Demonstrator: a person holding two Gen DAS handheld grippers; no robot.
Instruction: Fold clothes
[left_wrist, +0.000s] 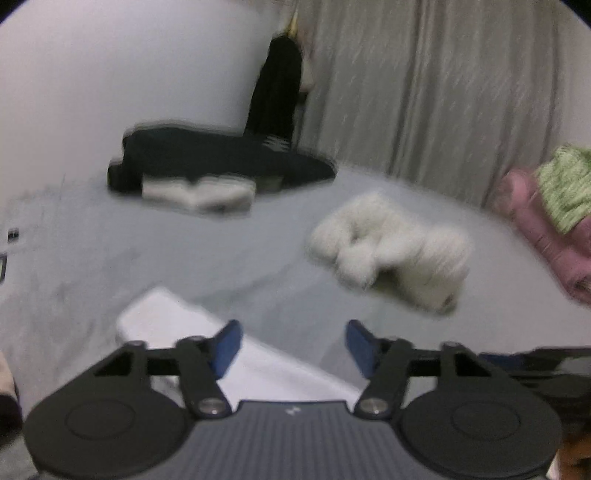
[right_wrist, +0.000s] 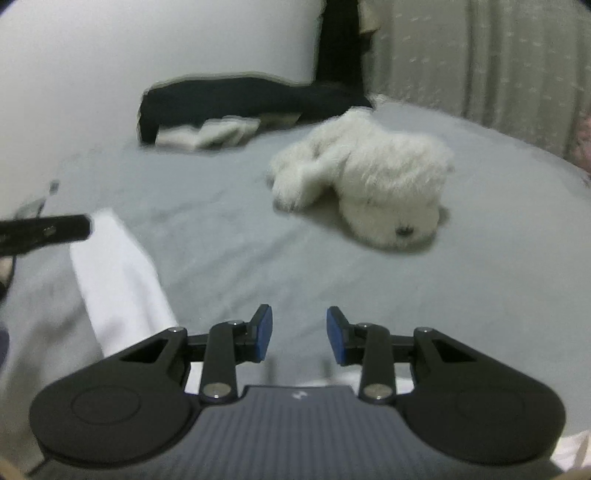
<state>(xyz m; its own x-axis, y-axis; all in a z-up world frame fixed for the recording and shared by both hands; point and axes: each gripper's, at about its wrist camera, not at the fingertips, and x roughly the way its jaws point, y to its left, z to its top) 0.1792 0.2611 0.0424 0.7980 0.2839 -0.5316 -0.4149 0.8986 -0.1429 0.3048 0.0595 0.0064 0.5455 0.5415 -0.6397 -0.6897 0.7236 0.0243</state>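
Observation:
A white garment (left_wrist: 166, 321) lies flat on the grey bed sheet (left_wrist: 92, 258), with a folded edge running under my left gripper (left_wrist: 293, 332). That gripper is open above the cloth, and nothing sits between its blue pads. In the right wrist view the same white garment (right_wrist: 114, 273) stretches along the left, and more of it shows under the tool. My right gripper (right_wrist: 299, 321) hovers open over bare sheet (right_wrist: 443, 295), holding nothing. A black finger (right_wrist: 66, 227) of the left gripper reaches in from the left edge, over the garment's far end.
A white plush dog (left_wrist: 391, 243) (right_wrist: 369, 177) lies mid-bed, ahead to the right. Black clothes (left_wrist: 221, 155) and a folded pale item (left_wrist: 199, 192) sit by the wall. Pink and green clothing (left_wrist: 554, 221) is piled at the right. A curtain (left_wrist: 443, 92) hangs behind.

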